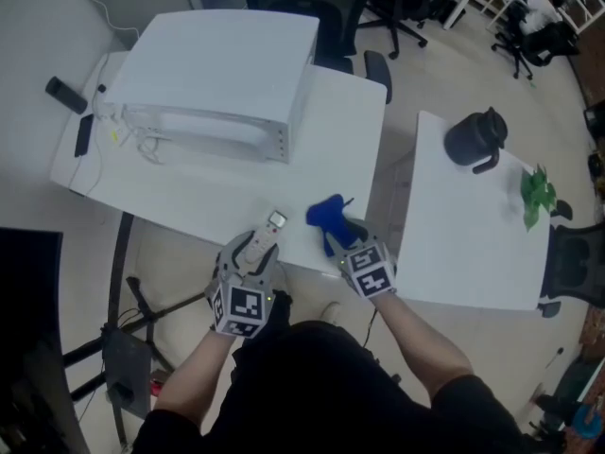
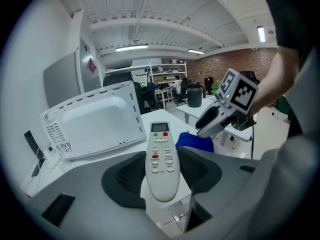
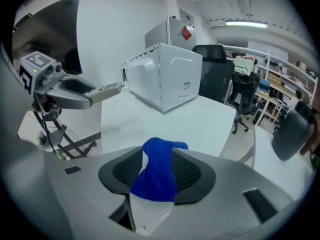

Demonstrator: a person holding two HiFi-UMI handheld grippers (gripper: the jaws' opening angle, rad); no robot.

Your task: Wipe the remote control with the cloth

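Note:
My left gripper (image 1: pixel 259 245) is shut on the white remote control (image 1: pixel 268 230), holding it off the table's front edge with the buttons facing up. In the left gripper view the remote (image 2: pixel 161 156) sits lengthwise between both dark pads. The blue cloth (image 1: pixel 327 215) lies bunched on the white table (image 1: pixel 350 130) near its front right corner. My right gripper (image 1: pixel 343 237) is down at the cloth. In the right gripper view the cloth (image 3: pixel 159 173) stands between the jaws, which are open, with a strip of table showing by the left pad.
A white microwave (image 1: pixel 222 78) fills the back of the table, its door side facing left. A second white table (image 1: pixel 468 253) to the right carries a black kettle (image 1: pixel 475 138) and a green plant (image 1: pixel 537 192). Small black devices (image 1: pixel 64 93) lie at the far left. Office chairs (image 1: pixel 376 66) stand behind.

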